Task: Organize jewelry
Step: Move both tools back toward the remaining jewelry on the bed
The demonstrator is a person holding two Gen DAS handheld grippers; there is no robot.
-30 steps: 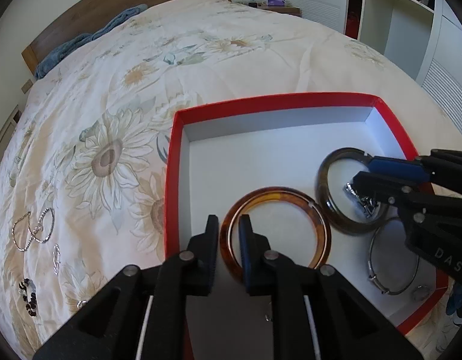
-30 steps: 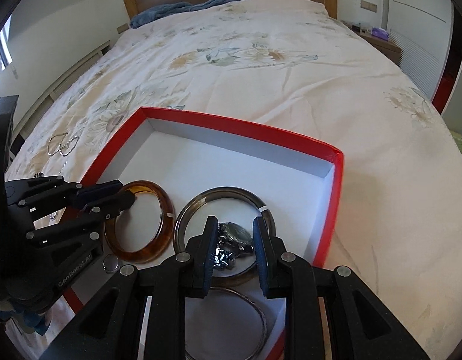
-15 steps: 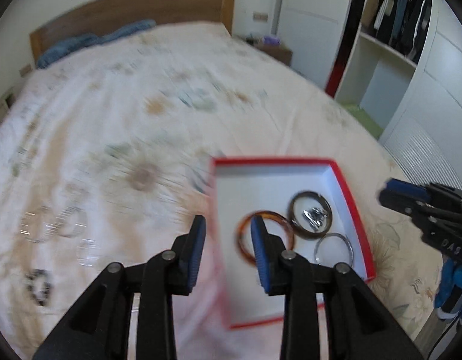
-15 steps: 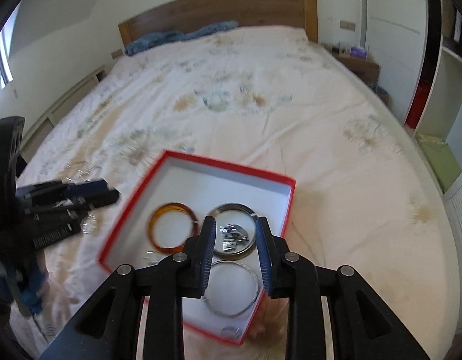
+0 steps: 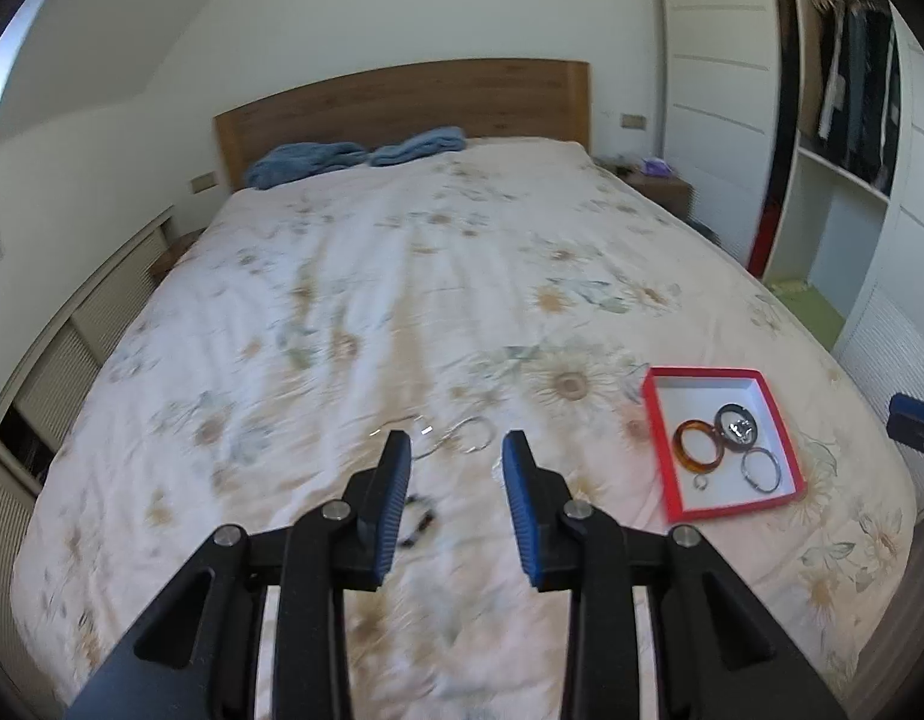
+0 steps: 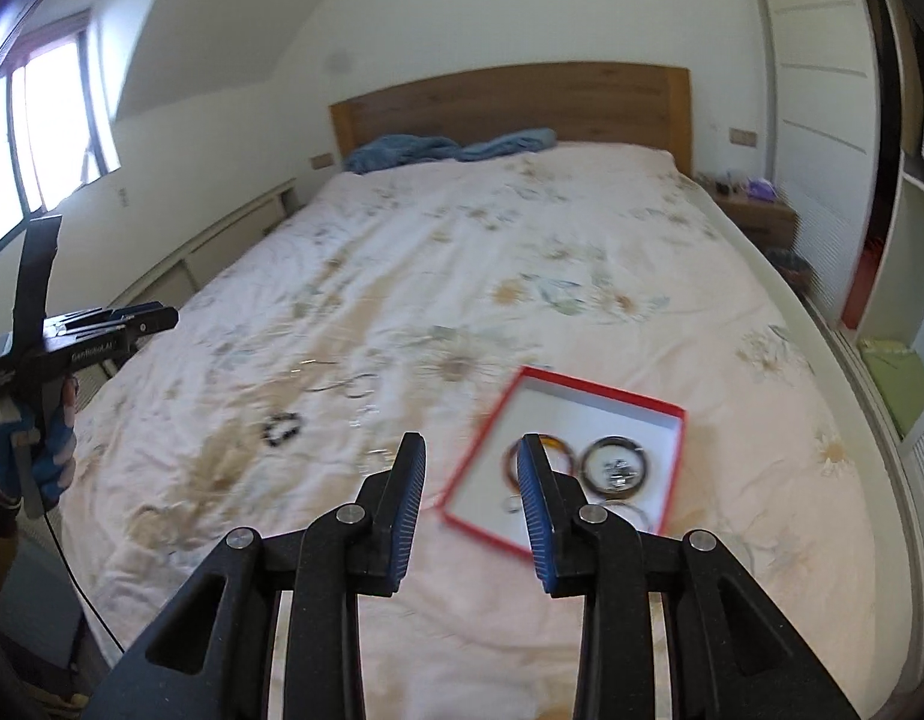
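Jewelry sits partly sorted on a flowered bedspread [image 5: 354, 324]. Red box [image 5: 780, 420] with a white floor lies near the bed's right edge and holds an amber bangle [image 5: 699, 450], a dark bangle [image 5: 737, 425] ringing a small shiny piece, a thin silver bangle [image 5: 760, 468] and a tiny ring [image 5: 700, 483]. Loose silver hoops [image 5: 471, 435] and a dark beaded bracelet [image 6: 284, 427] lie on the cover well left of the box. Left gripper [image 5: 456, 450] hangs above the bed, jaws spread and empty. Right gripper [image 6: 471, 456] hangs likewise, its jaws opening with nothing between them
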